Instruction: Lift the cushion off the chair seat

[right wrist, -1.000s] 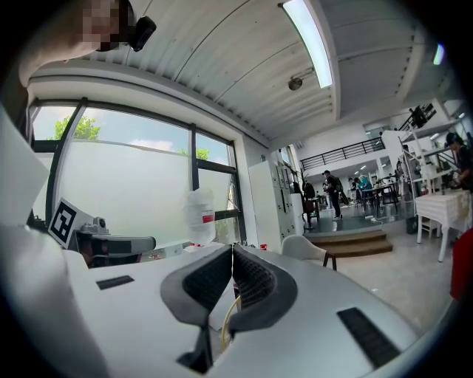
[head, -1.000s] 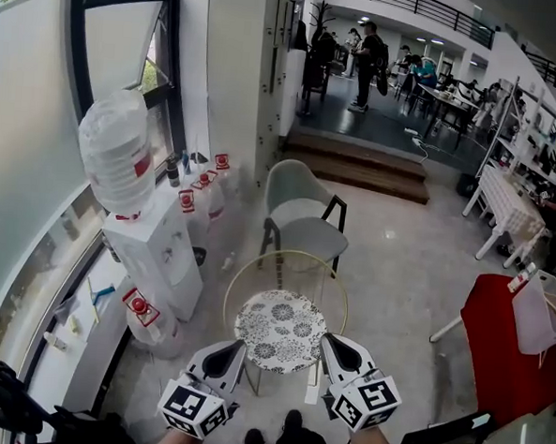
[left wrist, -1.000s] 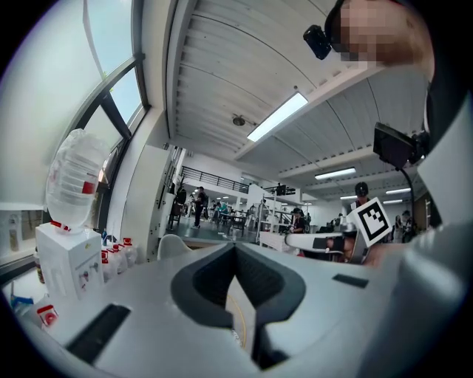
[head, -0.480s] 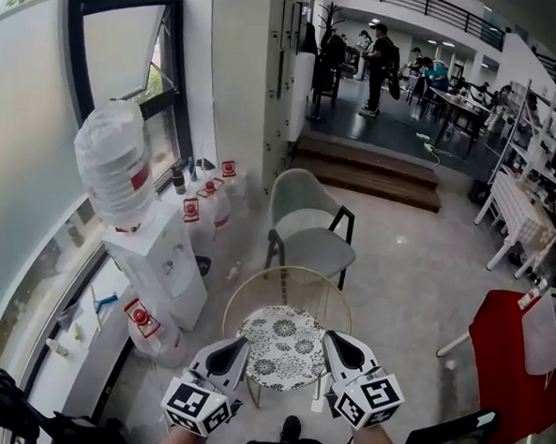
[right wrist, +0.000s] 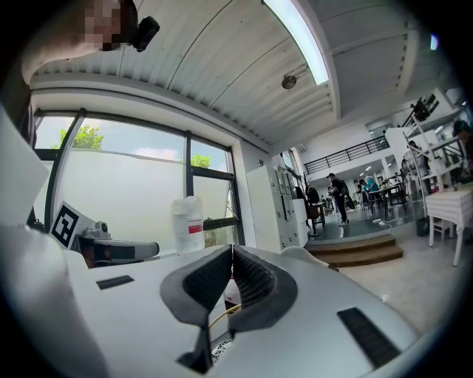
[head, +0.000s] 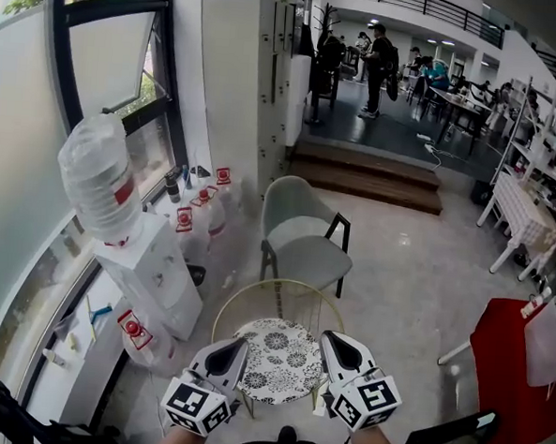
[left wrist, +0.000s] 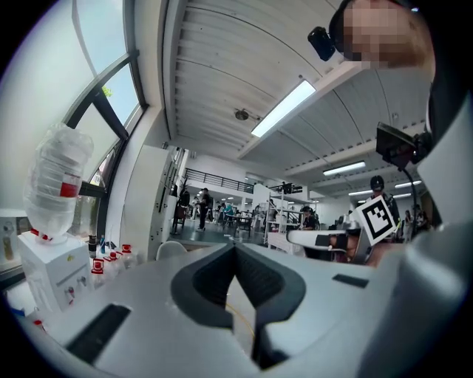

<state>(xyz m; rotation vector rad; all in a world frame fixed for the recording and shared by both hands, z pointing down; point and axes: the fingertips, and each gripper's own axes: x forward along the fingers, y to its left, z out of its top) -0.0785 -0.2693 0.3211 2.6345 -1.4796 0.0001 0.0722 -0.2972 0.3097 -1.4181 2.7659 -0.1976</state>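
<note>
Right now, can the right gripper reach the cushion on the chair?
Probably not yet. The right gripper, shut, is at the near edge of the round table, and the cushion lies on the chair beyond the table's far side. Stepping round the table should open the way.

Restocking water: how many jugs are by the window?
5 jugs: one atop the dispenser, three behind it, one in front; more may be hidden.

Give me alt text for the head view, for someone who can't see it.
The left gripper and right gripper, both shut and empty, flank a round floral cushion on a gold wire chair. Beyond stand a pale armchair and a water dispenser.
</note>
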